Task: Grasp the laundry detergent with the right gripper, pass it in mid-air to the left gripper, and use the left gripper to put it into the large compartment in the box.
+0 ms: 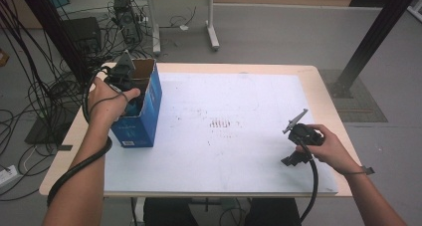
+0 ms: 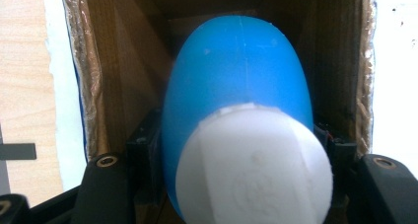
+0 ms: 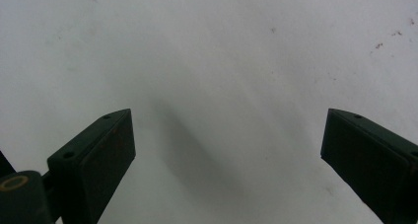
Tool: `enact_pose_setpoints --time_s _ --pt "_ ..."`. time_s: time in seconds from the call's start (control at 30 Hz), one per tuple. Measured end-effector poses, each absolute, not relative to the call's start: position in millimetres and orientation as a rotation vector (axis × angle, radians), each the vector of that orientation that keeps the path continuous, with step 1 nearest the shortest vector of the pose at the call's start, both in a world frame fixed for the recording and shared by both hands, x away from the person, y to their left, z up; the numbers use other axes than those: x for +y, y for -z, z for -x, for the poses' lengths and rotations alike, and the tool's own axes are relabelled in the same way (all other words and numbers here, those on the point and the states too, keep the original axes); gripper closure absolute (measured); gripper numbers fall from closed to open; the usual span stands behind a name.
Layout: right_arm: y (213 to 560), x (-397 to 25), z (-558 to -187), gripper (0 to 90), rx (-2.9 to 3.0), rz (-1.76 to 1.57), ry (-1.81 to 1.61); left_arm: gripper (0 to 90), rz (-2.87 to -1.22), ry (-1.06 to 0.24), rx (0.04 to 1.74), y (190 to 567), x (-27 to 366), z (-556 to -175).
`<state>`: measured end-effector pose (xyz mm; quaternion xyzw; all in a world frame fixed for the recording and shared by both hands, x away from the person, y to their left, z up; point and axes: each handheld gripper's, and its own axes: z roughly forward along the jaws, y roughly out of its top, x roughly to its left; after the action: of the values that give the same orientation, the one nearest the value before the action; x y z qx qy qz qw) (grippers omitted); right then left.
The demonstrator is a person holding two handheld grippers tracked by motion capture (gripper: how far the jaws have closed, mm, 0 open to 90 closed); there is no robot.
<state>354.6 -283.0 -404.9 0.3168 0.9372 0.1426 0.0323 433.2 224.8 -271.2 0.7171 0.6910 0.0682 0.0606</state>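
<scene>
The white cap [image 2: 254, 167] of the blue bottle [image 2: 236, 81] faces the camera, the left gripper [image 2: 236, 157] fingers clamped on its sides, long axis pointing into the open box [image 1: 144, 104] near the bench's far-left corner; right gripper [image 3: 226, 160] wide open, empty, near the right edge
</scene>
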Motion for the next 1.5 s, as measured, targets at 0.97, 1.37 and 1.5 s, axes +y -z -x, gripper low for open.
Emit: enact_pose_setpoints --time_s 0.97,1.37,1.5 --pt "407.5 -280.4 -354.3 6.2 2.894 -0.972 -0.44 31.5 -2.114 -0.162 2.11 270.3 232.9 -431.6" --pt "406.9 -281.0 -354.4 6.1 2.888 -0.97 -0.446 33.2 -2.132 -0.183 2.104 249.9 225.5 -428.5" --pt "406.7 -280.6 -354.4 6.1 2.888 -0.968 -0.446 32.8 -2.134 -0.198 2.083 239.0 222.0 -425.3"
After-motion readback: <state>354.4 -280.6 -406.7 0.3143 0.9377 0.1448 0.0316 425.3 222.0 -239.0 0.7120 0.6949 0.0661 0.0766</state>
